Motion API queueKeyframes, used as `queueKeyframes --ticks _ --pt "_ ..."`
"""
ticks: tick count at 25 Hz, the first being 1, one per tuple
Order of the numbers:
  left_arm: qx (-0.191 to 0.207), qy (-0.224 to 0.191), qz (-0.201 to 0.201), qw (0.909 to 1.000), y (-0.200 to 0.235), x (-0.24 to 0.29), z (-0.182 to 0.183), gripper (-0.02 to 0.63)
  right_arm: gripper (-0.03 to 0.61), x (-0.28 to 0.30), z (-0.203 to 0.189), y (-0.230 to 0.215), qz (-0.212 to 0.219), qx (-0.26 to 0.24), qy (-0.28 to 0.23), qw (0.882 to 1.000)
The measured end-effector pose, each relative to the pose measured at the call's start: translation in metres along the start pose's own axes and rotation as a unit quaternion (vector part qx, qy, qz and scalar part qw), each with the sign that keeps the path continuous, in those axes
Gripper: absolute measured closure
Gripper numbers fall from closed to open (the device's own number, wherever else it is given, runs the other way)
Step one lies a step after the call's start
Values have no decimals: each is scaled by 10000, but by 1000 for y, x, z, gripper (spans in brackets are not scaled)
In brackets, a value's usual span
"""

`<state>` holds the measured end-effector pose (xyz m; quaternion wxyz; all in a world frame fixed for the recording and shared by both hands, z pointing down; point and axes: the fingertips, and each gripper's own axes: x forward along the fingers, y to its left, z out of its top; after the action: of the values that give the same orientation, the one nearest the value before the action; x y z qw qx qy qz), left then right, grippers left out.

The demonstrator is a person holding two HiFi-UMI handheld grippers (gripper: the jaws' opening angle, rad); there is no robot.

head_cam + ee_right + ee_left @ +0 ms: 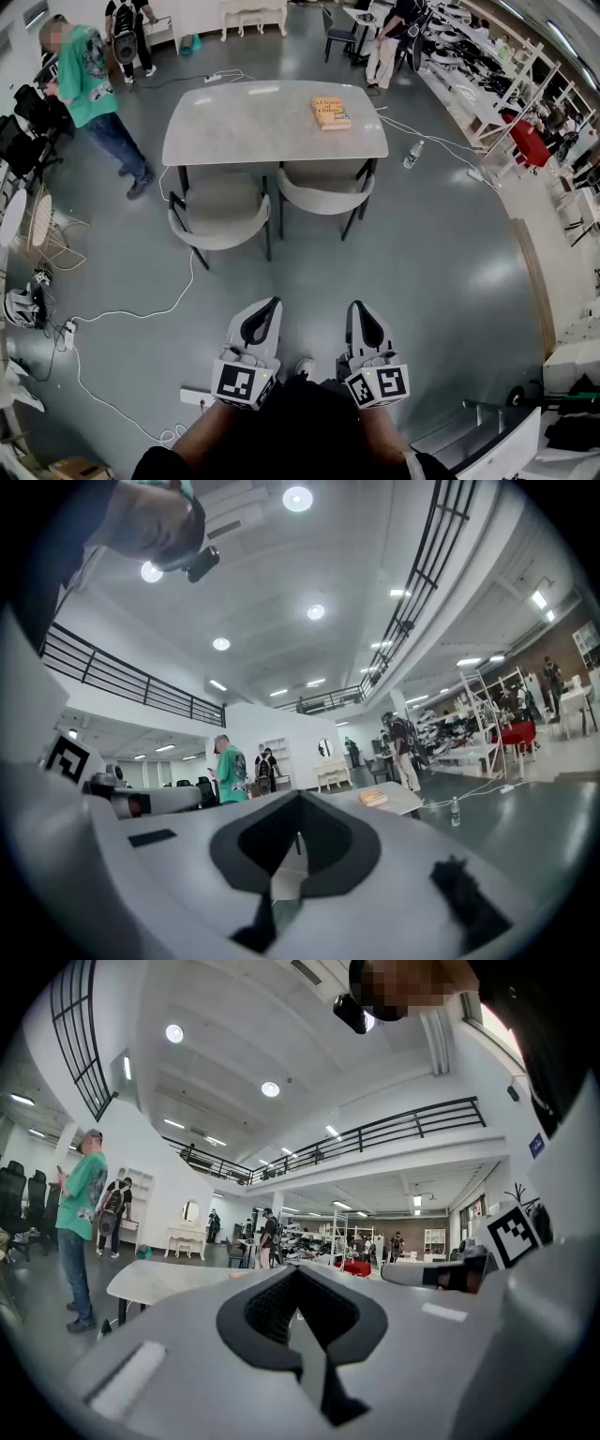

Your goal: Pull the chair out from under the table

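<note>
The left gripper (270,305) and the right gripper (357,307) are low in the middle of the head view, side by side. Both have their jaws closed with nothing in them. Well apart from them, in the upper middle, the left chair (217,214) and the right chair (324,190) sit partly tucked under the counter (244,127).

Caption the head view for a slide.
Left gripper and right gripper, both shut, face two chairs partly under the table holding a book.
</note>
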<state>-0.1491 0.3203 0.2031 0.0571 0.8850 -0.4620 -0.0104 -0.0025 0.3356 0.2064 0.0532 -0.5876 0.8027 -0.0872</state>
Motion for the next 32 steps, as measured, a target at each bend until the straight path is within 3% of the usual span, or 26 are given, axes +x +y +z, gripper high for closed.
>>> queueKeyframes --ticks 21,32 --pt "156 153 87 9997 -66 24 -15 606 563 -30 -3 -59 195 217 26 9996" --pt "25 150 -15 9999 -38 61 -19 606 563 5 -4 -64 124 118 106 9998"
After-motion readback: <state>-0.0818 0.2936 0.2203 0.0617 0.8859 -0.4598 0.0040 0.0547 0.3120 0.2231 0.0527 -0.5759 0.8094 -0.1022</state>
